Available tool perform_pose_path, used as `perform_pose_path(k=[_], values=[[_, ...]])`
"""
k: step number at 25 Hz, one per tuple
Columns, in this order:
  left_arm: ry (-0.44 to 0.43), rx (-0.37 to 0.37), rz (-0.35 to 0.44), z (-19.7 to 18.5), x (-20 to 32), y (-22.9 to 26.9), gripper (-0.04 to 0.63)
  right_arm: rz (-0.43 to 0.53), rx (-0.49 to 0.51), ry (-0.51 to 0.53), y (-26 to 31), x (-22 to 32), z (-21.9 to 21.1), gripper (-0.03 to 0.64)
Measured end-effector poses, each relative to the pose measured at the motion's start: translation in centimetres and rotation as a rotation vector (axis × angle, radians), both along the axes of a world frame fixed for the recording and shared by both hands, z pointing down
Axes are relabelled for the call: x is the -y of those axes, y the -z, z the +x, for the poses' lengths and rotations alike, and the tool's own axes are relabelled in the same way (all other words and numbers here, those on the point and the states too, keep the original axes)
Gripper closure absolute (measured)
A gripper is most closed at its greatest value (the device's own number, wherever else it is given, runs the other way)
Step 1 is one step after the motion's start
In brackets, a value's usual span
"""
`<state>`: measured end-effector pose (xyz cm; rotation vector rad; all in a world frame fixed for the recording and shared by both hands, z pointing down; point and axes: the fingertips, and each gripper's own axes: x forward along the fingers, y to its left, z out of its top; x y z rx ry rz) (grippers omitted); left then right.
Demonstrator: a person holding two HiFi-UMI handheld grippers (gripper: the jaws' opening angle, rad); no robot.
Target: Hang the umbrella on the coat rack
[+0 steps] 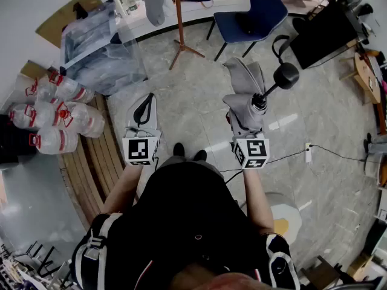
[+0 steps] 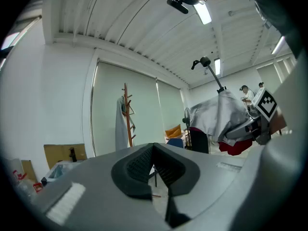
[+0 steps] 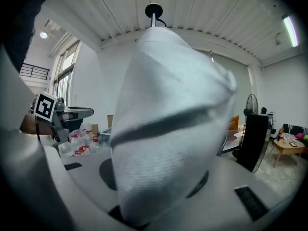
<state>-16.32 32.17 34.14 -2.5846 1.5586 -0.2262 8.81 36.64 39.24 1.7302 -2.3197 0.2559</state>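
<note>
Short of the coat rack (image 1: 179, 17), right gripper (image 1: 245, 124) jaws clamp the umbrella (image 1: 244, 80) — left gripper (image 1: 143, 109) jaws together.

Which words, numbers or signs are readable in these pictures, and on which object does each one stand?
No readable words or numbers anywhere.
Left marker cube and right marker cube: black-and-white square patterns only, no letters.
Red labels on the water jugs: too small to read.

Left gripper (image 1: 143, 106) held forward, jaws together; right gripper (image 1: 246, 122) clamps the umbrella (image 1: 243, 80).
</note>
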Motion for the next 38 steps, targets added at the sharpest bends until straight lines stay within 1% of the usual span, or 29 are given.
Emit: perform_pose_path(k=[5, 21, 26, 32, 38], values=[[0.000, 0.001, 0.005, 0.0, -0.2, 0.0, 0.595, 0.003, -0.003, 0.004, -0.1, -0.1, 0.0, 0.468], [-0.011, 0.007, -0.013, 0.4, -0.4, -0.3, 0.595, 0.024, -0.007, 0.013, 0.4, 0.0, 0.1, 0.468], [-0.007, 0.013, -0.004, 1.4, -0.6, -0.1, 0.595, 0.024, -0.006, 0.035, 0.5, 0.3, 1.1, 0.468], [0.010, 0.008, -0.023, 2.4, -0.6, -0.1, 0.595, 0.033, -0.016, 0.090, 0.8, 1.9, 2.4, 0.468], [0.024, 0.018, -0.032, 3.0, 0.8, -0.5, 0.595, 0.033, -0.031, 0.104, 0.7, 4.7, 3.7, 0.468]])
